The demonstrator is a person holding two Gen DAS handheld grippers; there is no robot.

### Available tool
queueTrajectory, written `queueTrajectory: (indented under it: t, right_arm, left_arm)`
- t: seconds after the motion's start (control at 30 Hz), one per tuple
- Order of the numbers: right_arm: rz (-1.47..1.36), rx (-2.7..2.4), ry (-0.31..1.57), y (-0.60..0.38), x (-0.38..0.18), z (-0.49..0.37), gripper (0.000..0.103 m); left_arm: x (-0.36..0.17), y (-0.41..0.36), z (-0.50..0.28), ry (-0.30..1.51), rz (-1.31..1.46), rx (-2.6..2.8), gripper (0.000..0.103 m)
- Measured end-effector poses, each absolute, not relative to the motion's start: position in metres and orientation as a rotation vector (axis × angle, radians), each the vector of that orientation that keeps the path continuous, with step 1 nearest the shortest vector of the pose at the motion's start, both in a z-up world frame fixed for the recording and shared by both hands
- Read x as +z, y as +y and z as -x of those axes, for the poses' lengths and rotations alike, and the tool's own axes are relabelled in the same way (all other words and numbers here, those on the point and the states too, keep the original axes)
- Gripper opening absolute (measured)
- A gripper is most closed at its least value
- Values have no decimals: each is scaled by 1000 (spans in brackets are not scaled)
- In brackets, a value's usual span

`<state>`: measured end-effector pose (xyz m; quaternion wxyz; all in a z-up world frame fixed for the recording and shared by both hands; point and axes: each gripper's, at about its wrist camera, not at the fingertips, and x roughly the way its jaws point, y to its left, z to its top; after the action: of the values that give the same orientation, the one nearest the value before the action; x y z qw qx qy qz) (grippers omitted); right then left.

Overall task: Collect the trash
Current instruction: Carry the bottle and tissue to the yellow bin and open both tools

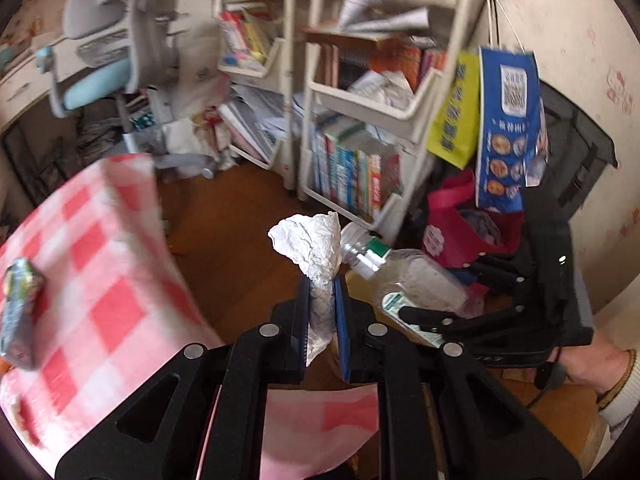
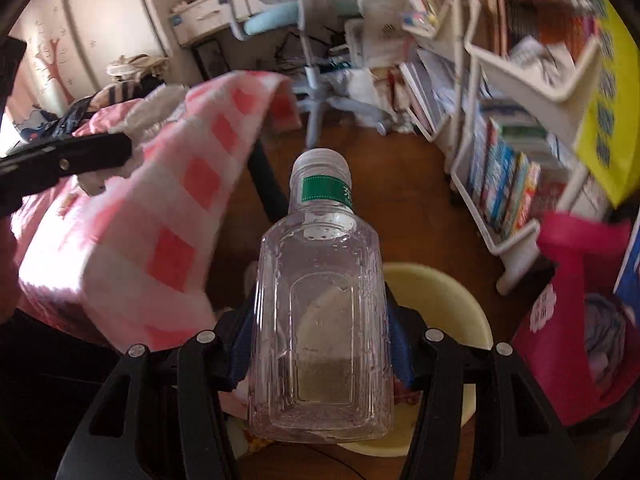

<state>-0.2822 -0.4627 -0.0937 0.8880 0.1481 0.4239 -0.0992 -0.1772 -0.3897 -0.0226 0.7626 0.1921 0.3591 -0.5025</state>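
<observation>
Crumpled white paper wad: clamped between the blue-padded fingers of the left gripper, its long axis running straight out along them, free end forward and above the floor.

Clear plastic bottle, green neck band, apparently empty: clamped across its body by the right gripper, long axis along the fingers, cap pointing away.

Yellow bin: on the wooden floor, directly below and just behind the bottle in the right wrist view, so the right gripper is the nearer one to it.

Left view: the bottle lies just right of the paper, nearly touching.

Pink checked cloth drapes to the left, a crushed wrapper resting on it, not yet collected.

Judgement: both items likely drop into the bin next.
</observation>
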Motion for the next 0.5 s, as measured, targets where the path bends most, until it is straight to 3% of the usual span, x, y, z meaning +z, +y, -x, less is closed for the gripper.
queueTrajectory:
  t: [0.13,0.2,0.27,0.4,0.5]
  right_arm:
    - [-367,-259,900,-485,-124,290,56]
    - [-412,-306,899,-498,-135,295,62]
    - [-461,-348,877,-509,-135,306,62]
    - [-484,-365,816,-512,-115,317,63]
    - [-431,-327,764,-497,-91,308,66]
  left_arm:
    - [-50,-433,186,858,-455,-1151,12]
    - [-68,-451,184,902,-461,-1143,23]
    - [-83,-461,186,950,-455,-1107,56]
    - [-79,-455,185,939,-451,-1087,64]
    - [-52,-427,176,870,-407,-1026,78]
